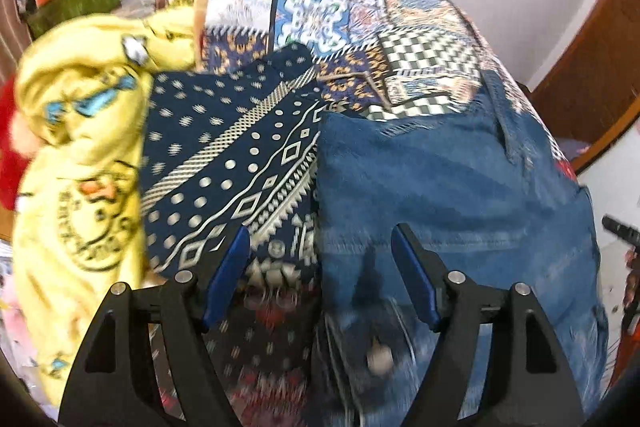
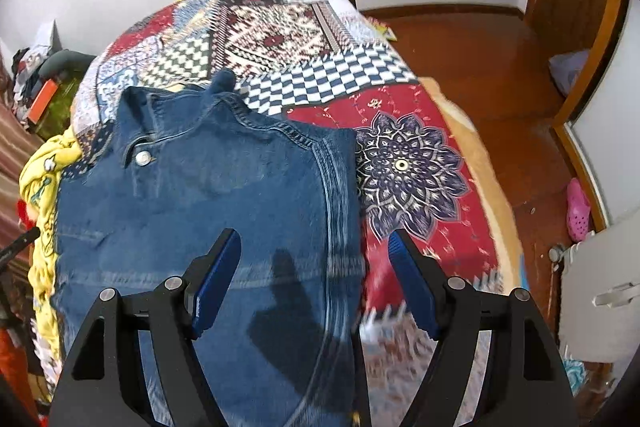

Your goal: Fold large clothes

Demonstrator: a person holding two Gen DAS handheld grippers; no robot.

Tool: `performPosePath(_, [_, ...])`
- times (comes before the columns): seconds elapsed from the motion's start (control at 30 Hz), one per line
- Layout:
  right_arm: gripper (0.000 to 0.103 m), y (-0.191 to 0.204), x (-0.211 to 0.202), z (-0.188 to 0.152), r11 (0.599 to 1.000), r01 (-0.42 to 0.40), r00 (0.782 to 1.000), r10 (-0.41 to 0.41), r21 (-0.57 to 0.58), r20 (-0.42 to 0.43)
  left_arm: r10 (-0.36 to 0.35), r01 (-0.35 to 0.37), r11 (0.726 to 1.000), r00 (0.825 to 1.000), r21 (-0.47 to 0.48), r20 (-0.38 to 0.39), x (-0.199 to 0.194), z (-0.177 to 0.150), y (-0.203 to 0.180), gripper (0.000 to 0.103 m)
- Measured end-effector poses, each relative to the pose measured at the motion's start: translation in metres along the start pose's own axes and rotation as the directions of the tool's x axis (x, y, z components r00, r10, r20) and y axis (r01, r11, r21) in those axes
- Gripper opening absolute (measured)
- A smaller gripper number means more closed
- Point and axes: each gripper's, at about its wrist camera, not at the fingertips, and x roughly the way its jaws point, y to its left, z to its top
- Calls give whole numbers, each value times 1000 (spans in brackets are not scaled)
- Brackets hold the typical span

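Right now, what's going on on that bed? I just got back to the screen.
A person is folding clothes with two handheld grippers. A blue denim jacket lies flat on the patchwork bedspread, collar away from the cameras. The left gripper and right gripper both hover open above it, holding nothing. Beside the jacket lie a navy patterned garment and a crumpled yellow garment, not yet folded.

A blue denim jacket (image 2: 208, 203) lies on a patchwork bedspread (image 2: 304, 27) of checks, florals and red, beside a yellow garment (image 1: 80, 147).
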Motion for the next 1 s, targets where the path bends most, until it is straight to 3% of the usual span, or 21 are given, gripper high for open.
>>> performPosePath(0.1, [73, -6, 19, 8, 999, -29, 999, 30, 31, -13, -34, 33, 998, 999, -46, -29, 27, 9, 6, 72])
performPosePath(0.27, [73, -19, 44, 17, 993, -66, 997, 69, 95, -38, -150, 144, 984, 987, -106, -55, 58, 21, 6, 71])
performPosePath(0.3, [73, -19, 48, 19, 993, -65, 997, 69, 99, -38, -193, 185, 975, 980, -124, -55, 62, 23, 5, 69])
performPosePath(0.33, [70, -19, 49, 21, 993, -66, 997, 69, 94, -27, -221, 212, 968, 974, -132, -56, 64, 24, 3, 60])
performPosePath(0.37, [59, -17, 49, 22, 994, -71, 997, 73, 85, -14, -235, 226, 965, 970, -134, -58, 66, 26, 0, 51])
performPosePath(0.4, [52, -16, 50, 24, 994, -75, 997, 77, 78, -14, -223, 214, 968, 974, -133, -52, 66, 26, -2, 49])
performPosePath(0.47, [28, -14, 52, 26, 995, -57, 998, 59, 83, -20, -202, 198, 973, 979, -121, -27, 63, 28, -7, 21])
performPosePath(0.53, [19, -12, 50, 26, 997, -47, 999, 48, 67, -16, -181, 179, 979, 984, -97, -9, 55, 31, -10, 11])
performPosePath(0.67, [14, -1, 34, 36, 998, -49, 998, 48, 28, 28, -132, 134, 990, 990, -35, 41, 27, 34, -20, 8])
performPosePath(0.83, [14, 26, -6, 56, 996, -55, 990, 62, -63, 123, -152, 152, 988, 981, 6, 118, -19, 40, -27, 7])
performPosePath(1.0, [14, 52, -28, 74, 991, -65, 975, 88, -117, 202, -102, 97, 995, 978, 37, 183, -42, 55, -32, 7])
